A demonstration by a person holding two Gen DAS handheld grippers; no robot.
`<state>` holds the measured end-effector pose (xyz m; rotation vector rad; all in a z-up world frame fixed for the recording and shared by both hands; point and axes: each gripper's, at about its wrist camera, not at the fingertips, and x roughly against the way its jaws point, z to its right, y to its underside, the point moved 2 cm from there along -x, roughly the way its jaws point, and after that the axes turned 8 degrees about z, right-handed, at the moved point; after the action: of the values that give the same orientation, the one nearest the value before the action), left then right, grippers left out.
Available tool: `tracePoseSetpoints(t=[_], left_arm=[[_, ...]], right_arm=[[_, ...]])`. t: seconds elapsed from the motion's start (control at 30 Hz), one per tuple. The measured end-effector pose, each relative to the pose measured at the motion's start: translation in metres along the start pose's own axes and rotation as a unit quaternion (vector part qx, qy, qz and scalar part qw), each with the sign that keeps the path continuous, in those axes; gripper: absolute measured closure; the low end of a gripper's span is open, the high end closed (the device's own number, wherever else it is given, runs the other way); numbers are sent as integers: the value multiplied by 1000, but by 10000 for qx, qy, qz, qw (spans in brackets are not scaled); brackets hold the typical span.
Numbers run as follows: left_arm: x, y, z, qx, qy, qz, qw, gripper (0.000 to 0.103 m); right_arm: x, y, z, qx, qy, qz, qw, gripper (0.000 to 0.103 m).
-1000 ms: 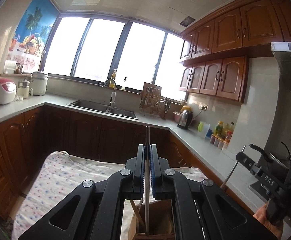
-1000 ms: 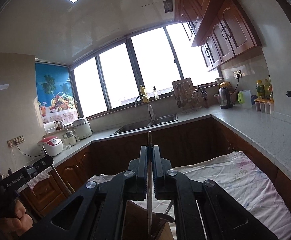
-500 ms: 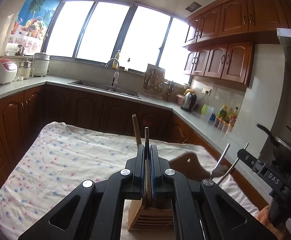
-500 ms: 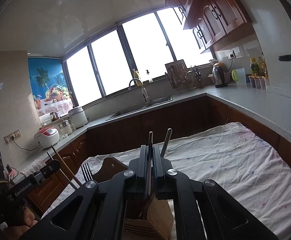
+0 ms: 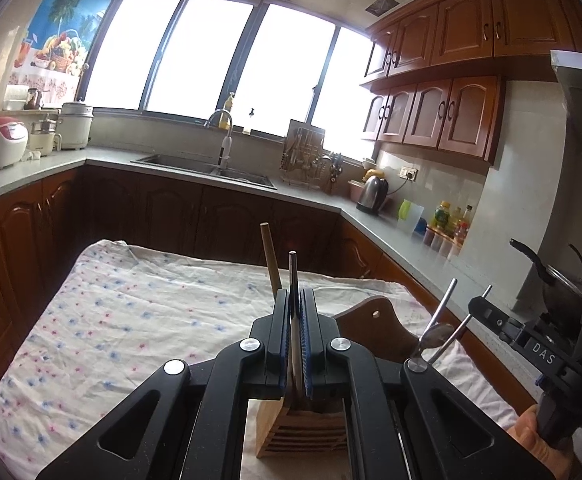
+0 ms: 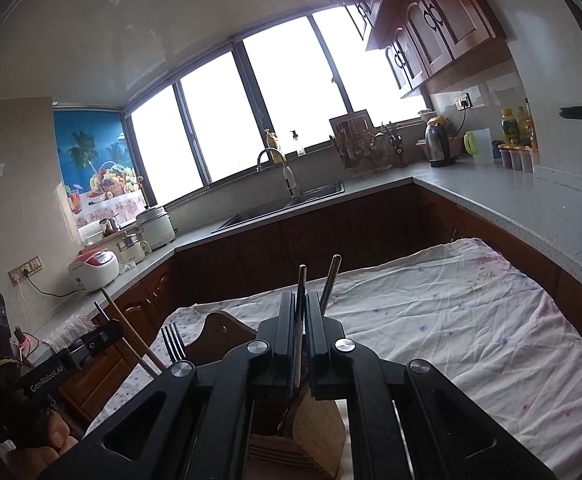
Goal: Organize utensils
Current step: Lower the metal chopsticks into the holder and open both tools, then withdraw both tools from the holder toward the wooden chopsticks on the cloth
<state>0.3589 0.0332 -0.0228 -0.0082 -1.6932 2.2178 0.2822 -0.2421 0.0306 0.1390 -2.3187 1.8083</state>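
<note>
The left gripper [image 5: 295, 320] is closed on a thin metal utensil handle [image 5: 292, 276], and the right gripper [image 6: 301, 320] is closed on a similar thin handle [image 6: 301, 280]. Both handles stand almost upright, with their lower ends going down into the wooden utensil holder [image 5: 275, 428] directly below the jaws, on the flowered cloth [image 5: 131, 312]. I judge the next move is straight down along this axis, then release; neither hand seems nearer

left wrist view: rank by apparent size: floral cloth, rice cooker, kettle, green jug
1. floral cloth, largest by far.
2. rice cooker.
3. kettle.
4. green jug.
Kettle and jug look close; both stand far from the camera, so that order is unsure.
</note>
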Motion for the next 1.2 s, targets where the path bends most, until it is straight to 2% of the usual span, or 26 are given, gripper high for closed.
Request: tracePoseSetpoints(t=[0.13,0.17,0.2,0.23,0.3,0.4,0.47,0.5,0.63,0.97,1.2], left_arm=[[2,-5,1,-4,-56,-25,10000,96],[4,-7,1,16,-48,-41,10000,92],[5,-8,1,59,-47,-61,10000,75],[7,-9,1,114,-55,-57,9999,58],[16,-11,1,184,-35,62,9998,55],[28,-10,3,138,-104,95,9998,44],[37,-9,1,184,-174,134,9996,35],[40,-7,0,193,-223,125,9995,26],[57,-2,-2,200,-389,77,9990,17],[97,9,7,224,-566,-274,9978,16],[123,16,15,257,-562,-633,9961,16]], right_arm=[[2,-2,1,-6,17,1,10000,91],[3,-4,2,-52,10,-6,10000,85],[5,-5,3,-82,4,10,10000,80],[7,-6,3,-98,16,36,9999,65],[13,-8,6,-147,10,101,9998,44],[24,-11,10,-241,16,160,9996,27],[32,-11,11,-289,-27,208,9994,11],[36,-11,11,-286,-32,231,9993,9],[52,-6,11,-281,-84,195,9994,9],[96,10,15,-393,-68,-48,9992,9],[123,28,23,-511,34,-253,9984,9]])
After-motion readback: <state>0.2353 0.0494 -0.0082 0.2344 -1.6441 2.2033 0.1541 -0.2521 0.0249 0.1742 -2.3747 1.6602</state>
